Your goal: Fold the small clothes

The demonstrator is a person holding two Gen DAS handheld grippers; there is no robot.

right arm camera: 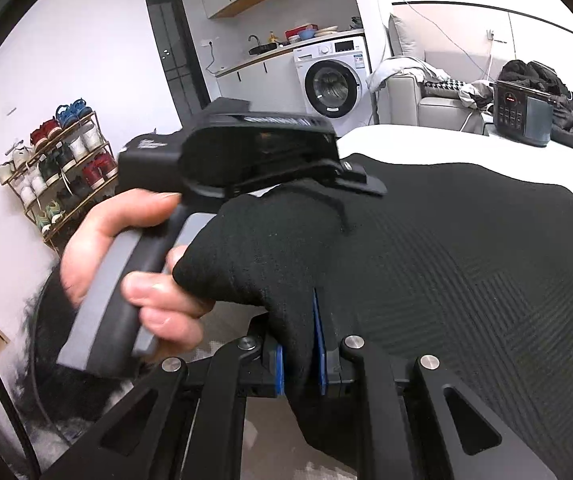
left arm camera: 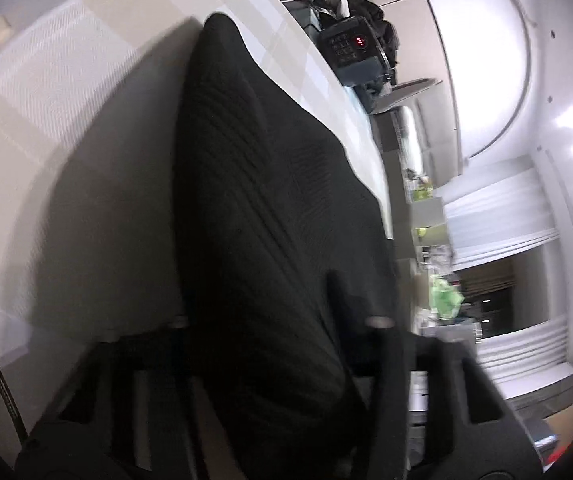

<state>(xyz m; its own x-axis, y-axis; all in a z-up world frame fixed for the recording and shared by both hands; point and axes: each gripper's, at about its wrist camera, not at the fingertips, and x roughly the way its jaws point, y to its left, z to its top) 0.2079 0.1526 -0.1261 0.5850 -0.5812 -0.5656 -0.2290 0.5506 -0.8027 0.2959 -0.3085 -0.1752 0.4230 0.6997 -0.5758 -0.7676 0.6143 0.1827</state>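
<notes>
Left wrist view: black ribbed garment (left arm camera: 262,216) filling the middle, rising from between the fingers of the left gripper (left arm camera: 278,322) and stretching away over the checked bedcover (left arm camera: 46,92). Cloth clearly between the two fingers; whether the pads actually press on it cannot be told, since dark fabric and blur hide the contact. Broad shadow of the cloth on the cover to the picture's left. Beyond the far edge of the bed, a dark appliance with a red display (left arm camera: 356,50), with a heap of dark and grey clothing just behind it. White curtains (left arm camera: 502,216) along the picture's right side. Whole frame tilted and smeared.

Right wrist view: right gripper (right arm camera: 300,354) pressed together on a fold of the same black garment (right arm camera: 466,264), blue pads (right arm camera: 279,368) tight on either side of a pinched ridge of cloth. Rest of the garment spread to the right across the white bed (right arm camera: 366,136), reaching toward its far edge. Left gripper (right arm camera: 370,184) in view at centre, held by a bare hand (right arm camera: 126,248) around its grey handle, its tip buried in a raised bunch of the fabric. Farther off: a washing machine (right arm camera: 332,80) under a counter, a shoe rack (right arm camera: 62,164) against the wall at left, a pale sofa (right arm camera: 438,100) with strewn clothes, and the dark appliance (right arm camera: 522,116) past the far right corner of the bed.
</notes>
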